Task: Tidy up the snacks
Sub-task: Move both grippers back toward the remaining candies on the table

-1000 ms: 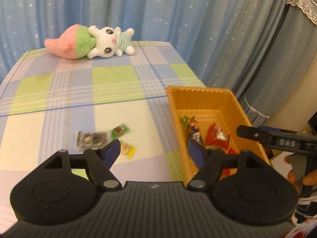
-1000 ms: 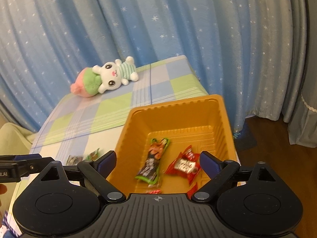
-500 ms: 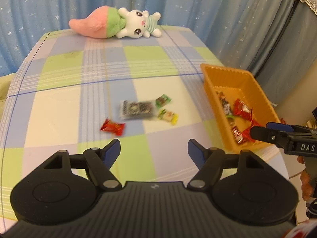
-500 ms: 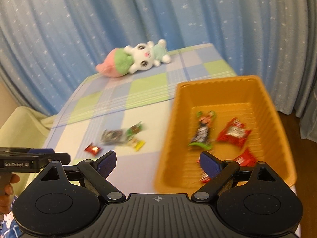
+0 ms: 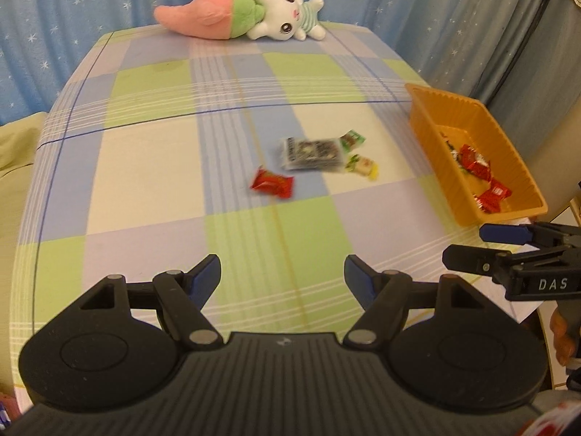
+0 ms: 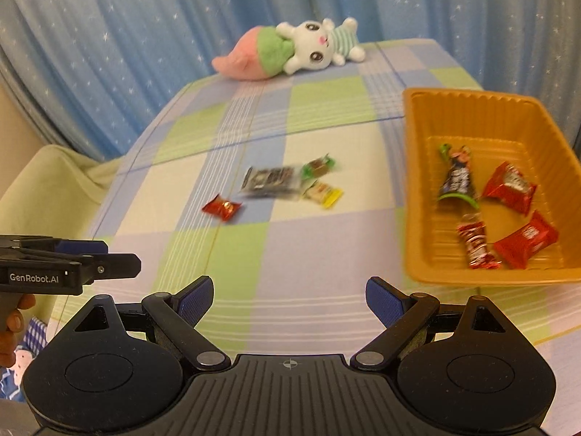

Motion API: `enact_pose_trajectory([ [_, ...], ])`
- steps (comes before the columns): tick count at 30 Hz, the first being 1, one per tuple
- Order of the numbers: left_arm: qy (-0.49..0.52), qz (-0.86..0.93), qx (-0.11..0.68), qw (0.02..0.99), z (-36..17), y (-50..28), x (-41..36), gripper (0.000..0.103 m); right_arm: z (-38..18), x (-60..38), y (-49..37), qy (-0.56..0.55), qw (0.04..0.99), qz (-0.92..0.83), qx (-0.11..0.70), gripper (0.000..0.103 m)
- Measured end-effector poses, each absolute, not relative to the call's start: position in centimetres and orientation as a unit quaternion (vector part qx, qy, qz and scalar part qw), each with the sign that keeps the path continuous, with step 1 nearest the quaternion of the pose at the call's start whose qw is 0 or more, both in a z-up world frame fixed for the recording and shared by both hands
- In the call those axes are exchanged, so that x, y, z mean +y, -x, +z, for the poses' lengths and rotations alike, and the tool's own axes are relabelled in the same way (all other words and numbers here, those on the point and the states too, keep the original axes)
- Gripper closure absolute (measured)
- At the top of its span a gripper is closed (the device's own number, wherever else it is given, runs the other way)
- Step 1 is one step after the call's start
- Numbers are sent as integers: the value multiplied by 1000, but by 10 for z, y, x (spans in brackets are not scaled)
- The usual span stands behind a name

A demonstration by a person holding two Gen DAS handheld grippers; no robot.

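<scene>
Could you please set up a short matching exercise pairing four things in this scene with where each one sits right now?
Things:
1. plush rabbit
2. red snack packet
3. dark green-ended snack bag
4. left tongs

Places:
A. inside the orange tray
B. far end of the table
C. open over the table's near edge
D. loose on the checked cloth, left of the grey packet

Pairs: 1-B, 2-D, 3-A, 4-C
</scene>
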State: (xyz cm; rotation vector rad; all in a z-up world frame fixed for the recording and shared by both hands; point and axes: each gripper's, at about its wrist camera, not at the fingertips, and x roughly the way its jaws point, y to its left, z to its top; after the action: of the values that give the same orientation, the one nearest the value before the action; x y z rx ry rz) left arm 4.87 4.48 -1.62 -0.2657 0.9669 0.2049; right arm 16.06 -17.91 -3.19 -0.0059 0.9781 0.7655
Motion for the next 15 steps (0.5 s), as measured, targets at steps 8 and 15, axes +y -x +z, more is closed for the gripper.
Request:
enact_pose_trajectory([
  [8,129,125,463,868,-24,-40,73,30,-46,-159,-163,22,814,359,456,13],
  [15,141,154,464,861,-32,-40,92,30,-57,-147,-183,66,819,375,430,13],
])
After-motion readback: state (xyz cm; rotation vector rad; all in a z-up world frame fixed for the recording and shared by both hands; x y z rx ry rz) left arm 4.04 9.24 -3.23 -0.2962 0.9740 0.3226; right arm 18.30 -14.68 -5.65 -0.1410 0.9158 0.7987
